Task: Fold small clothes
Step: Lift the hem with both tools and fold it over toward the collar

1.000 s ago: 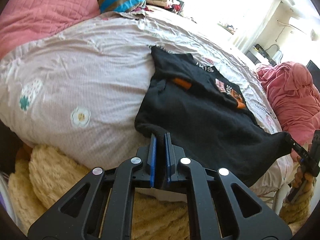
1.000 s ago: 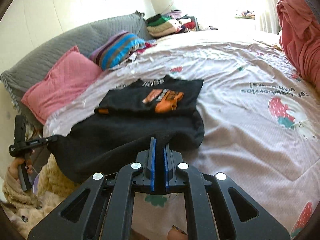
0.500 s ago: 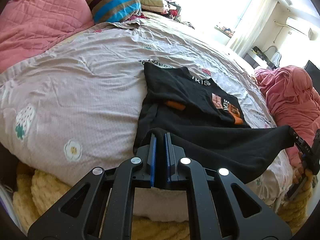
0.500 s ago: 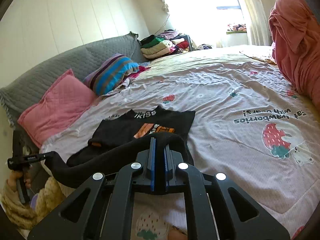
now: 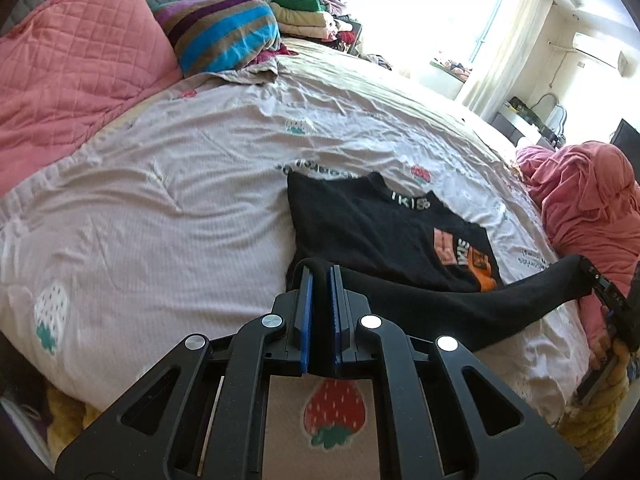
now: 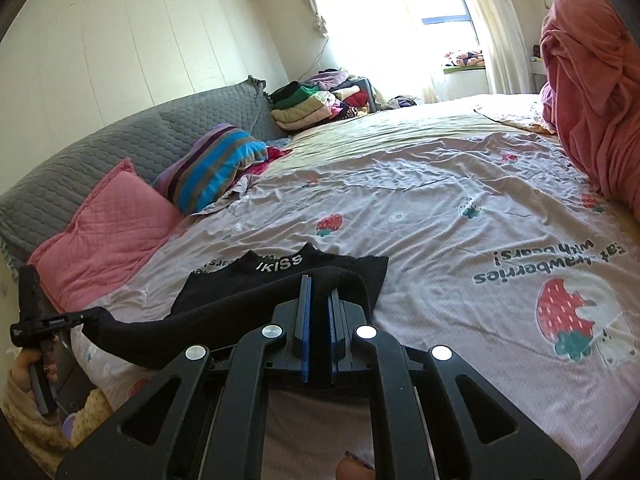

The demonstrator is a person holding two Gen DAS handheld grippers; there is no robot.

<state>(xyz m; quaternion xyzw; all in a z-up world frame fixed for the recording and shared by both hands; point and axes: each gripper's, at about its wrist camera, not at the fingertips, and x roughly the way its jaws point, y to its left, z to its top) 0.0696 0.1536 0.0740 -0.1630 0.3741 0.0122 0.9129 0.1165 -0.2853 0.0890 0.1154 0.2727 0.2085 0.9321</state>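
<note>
Left wrist view: the left gripper (image 5: 320, 276) and right gripper (image 6: 318, 292) each have jaws clamped on a hem corner of the black top (image 5: 384, 232), lifted taut above the bed (image 5: 160, 200), likely to fold it toward the collar.

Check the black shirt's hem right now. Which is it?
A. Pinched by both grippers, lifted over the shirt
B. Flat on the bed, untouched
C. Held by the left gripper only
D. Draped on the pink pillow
A: the left gripper and right gripper each clamp a corner of the shirt, its hem stretched between them above the bed.
</note>
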